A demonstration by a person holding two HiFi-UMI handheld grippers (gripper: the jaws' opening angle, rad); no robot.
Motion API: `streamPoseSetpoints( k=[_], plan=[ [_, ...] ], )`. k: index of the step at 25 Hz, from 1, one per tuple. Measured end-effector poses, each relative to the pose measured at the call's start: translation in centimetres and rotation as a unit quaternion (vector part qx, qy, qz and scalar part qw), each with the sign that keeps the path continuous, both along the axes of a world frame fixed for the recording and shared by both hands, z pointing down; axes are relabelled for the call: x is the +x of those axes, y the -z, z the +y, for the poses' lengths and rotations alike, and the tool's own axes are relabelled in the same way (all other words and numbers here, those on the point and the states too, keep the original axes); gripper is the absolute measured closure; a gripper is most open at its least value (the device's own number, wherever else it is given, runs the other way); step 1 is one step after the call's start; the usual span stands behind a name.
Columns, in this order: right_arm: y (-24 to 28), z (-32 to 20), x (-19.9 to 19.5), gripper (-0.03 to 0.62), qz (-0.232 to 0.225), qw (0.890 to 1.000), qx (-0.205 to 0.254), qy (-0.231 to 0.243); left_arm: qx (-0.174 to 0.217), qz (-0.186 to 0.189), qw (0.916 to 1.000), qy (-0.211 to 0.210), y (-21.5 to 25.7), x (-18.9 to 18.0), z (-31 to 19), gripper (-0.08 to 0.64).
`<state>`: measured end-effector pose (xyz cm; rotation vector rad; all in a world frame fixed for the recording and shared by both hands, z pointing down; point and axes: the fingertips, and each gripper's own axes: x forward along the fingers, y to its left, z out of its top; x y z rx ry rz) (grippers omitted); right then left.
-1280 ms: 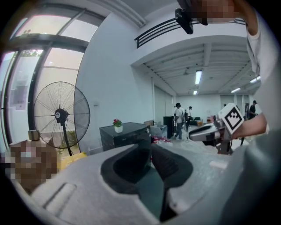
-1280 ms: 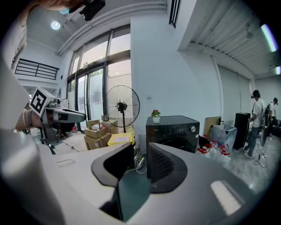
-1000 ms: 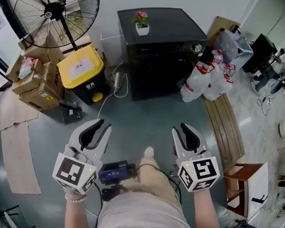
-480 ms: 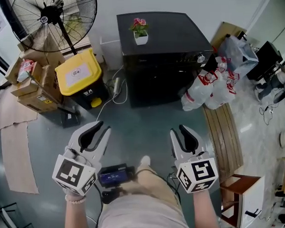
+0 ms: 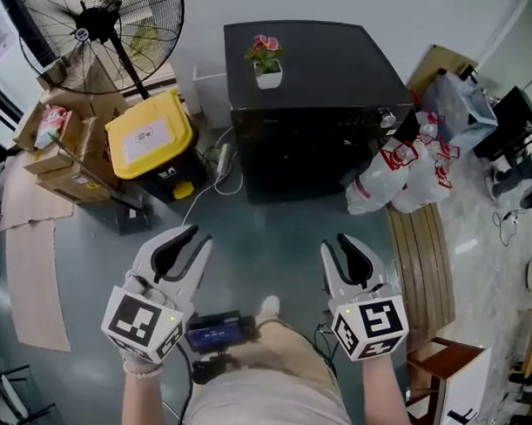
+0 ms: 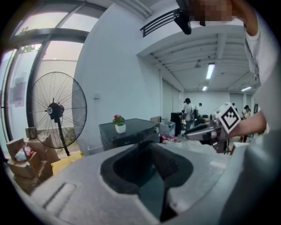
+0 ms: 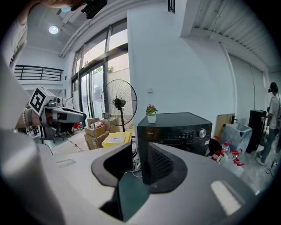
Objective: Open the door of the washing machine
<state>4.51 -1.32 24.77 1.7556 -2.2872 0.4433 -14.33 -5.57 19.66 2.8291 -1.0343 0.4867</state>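
Both left tongs (image 5: 195, 236) and right tongs (image 5: 335, 244) gape empty, well short of the washing machine (image 5: 314, 87); door unopened.

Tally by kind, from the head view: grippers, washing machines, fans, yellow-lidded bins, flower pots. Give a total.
Grippers: 2 (left gripper, jaws just opened a little further, nothing between them; right gripper)
Washing machine: 1
Fan: 1
Yellow-lidded bin: 1
Flower pot: 1
Total: 6
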Motion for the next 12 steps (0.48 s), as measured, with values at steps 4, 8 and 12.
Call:
streamPoseSetpoints(
  k=[4,8,12],
  plan=[
    [-0.6,-1.1,0.5,0.489,-0.001,1.0,0.002,0.01,-0.004,0.0,1.0,0.002,-0.6,0.9,-1.0,0.469],
    [-1.3,-1.4,1.1,0.489,-0.005,1.0,-0.002,0.015,-0.007,0.0,1.0,0.001,-1.0,1.9,-1.4,0.469],
    [-2.2,-1.5,2.1,0.489,-0.005,1.0,-0.016,0.008,-0.013,-0.001,0.9999,-0.011,-2.0,3.3,-1.8,0.469]
  ],
)
